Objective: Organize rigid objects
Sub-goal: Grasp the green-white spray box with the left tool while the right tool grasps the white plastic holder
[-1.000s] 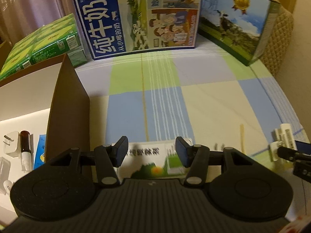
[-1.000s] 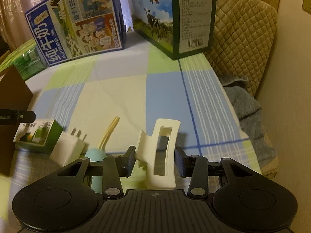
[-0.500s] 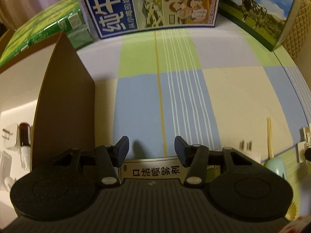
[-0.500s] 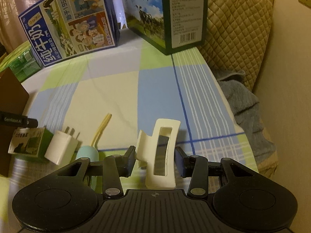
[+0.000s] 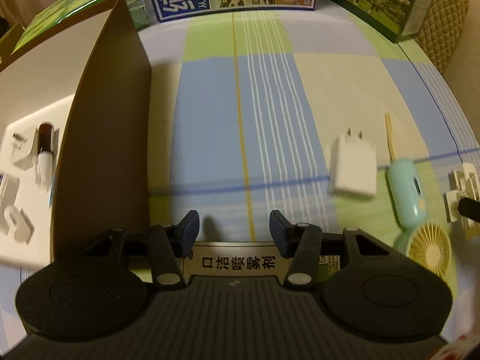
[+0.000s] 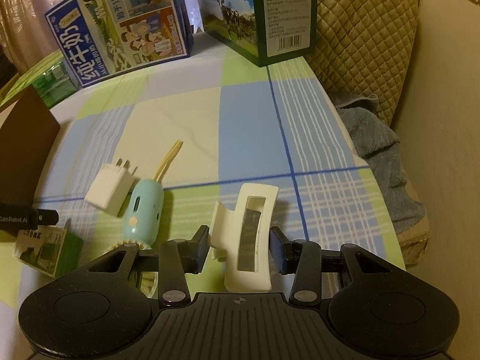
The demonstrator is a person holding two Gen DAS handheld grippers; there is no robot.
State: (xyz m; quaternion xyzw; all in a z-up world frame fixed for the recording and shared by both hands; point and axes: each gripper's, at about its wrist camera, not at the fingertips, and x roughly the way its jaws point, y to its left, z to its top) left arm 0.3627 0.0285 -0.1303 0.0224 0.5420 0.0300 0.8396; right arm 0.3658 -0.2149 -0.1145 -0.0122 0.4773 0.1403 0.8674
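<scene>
Now the left gripper [image 5: 234, 225] holds the spray box [image 5: 237, 262] nearer; right gripper [image 6: 238, 247] still grips the clip [image 6: 246, 237].

Dim, warm yellowish light throughout. Strong fisheye bending at the edges, with dark corners. The left view is motion-blurred, most at the charger [image 5: 354, 169] and fan [image 5: 420, 210]; the right view is sharper. Soft shadows lie beside things.

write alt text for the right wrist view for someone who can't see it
The right tool grips a white hair claw clip upright over a checked tablecloth. To its left lie a white plug adapter, a mint handheld fan and a small green box; milk cartons stand at the back.
</scene>
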